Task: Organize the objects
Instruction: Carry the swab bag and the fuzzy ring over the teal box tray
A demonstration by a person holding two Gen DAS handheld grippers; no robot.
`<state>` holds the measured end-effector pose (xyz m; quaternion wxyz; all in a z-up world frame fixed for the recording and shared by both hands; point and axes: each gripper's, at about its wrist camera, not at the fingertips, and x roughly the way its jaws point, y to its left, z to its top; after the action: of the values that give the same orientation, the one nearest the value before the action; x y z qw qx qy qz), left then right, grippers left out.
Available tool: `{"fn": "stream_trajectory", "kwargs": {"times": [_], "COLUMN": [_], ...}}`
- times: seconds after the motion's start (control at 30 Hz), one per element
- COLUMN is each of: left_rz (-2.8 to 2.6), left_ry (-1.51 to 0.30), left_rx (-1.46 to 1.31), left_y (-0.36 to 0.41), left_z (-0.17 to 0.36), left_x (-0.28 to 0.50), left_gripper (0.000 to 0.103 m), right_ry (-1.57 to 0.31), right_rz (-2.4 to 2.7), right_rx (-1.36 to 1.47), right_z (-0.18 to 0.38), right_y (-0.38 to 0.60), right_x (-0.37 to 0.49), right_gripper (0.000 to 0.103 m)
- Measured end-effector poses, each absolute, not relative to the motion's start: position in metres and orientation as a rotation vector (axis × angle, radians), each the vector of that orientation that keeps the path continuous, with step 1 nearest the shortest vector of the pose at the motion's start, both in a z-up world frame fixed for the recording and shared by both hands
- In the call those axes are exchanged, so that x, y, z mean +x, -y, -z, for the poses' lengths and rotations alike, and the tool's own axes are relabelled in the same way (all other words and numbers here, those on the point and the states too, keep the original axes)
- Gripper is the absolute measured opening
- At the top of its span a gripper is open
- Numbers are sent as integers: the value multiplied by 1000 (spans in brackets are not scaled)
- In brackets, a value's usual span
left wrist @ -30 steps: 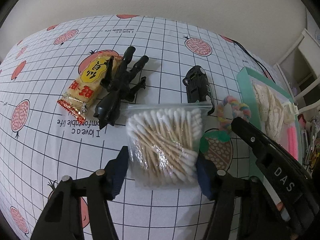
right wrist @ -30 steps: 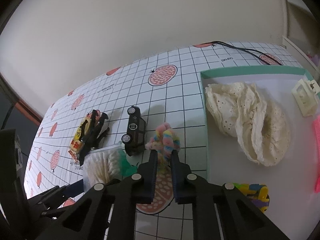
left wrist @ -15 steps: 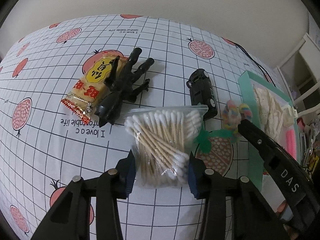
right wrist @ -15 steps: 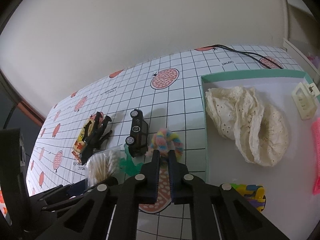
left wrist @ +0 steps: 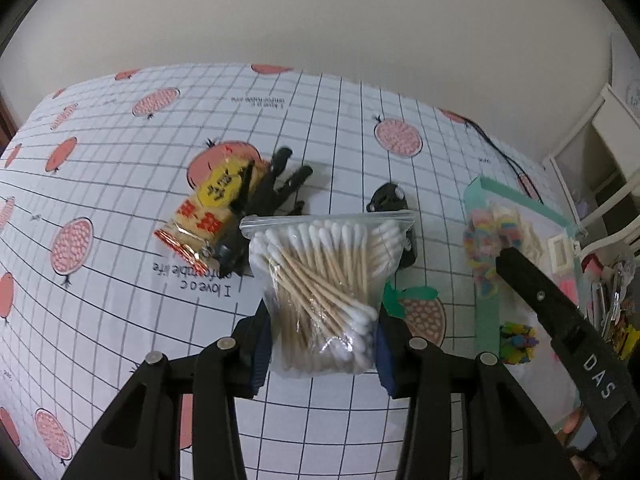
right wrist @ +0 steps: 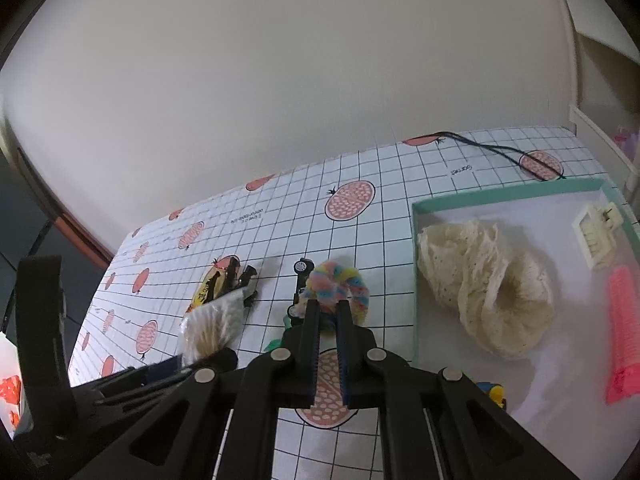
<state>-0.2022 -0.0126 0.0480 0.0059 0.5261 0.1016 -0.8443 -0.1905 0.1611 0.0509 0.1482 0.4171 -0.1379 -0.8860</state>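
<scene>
My left gripper [left wrist: 320, 336] is shut on a clear zip bag of cotton swabs [left wrist: 326, 284], held up above the tablecloth. The bag also shows in the right wrist view as a bag of cotton swabs [right wrist: 212, 328] at the left. My right gripper [right wrist: 328, 308] is shut on a pastel rainbow fluffy scrunchie [right wrist: 340, 286], lifted off the table left of the teal tray [right wrist: 414, 280]. From the left wrist view the scrunchie [left wrist: 490, 240] hangs at the tip of the right gripper's finger, near the tray's edge [left wrist: 486, 316].
On the table lie a yellow snack packet [left wrist: 212, 212], a black toy figure [left wrist: 272, 196] and a black toy car [left wrist: 390, 202]. The tray holds a cream lace scrunchie [right wrist: 488, 284], a cream hair claw [right wrist: 596, 236], a pink roller [right wrist: 622, 328] and a colourful toy [left wrist: 518, 342]. A black cable [right wrist: 496, 150] runs at the back.
My left gripper closed on the swab bag and lifted it. My right gripper raised the rainbow scrunchie off the table and carried it toward the tray.
</scene>
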Motion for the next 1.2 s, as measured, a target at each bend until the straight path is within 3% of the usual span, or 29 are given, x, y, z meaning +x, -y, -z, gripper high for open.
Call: {"fn": "stream_trajectory", "kwargs": {"times": [0.57, 1.2], "left_rz": [2775, 3029], "left_ry": [-289, -208], "left_rx": [1519, 1557], "left_y": [-22, -123], "left_z": [-86, -90], "left_x": [-198, -189], "left_gripper": [45, 45], "right_ry": [477, 533], "right_rz": [2626, 2794], "right_rx": [1114, 1090], "right_z": [-80, -87], "right_y": [-214, -303], "right_x": [-175, -163], "right_gripper": [9, 9]}}
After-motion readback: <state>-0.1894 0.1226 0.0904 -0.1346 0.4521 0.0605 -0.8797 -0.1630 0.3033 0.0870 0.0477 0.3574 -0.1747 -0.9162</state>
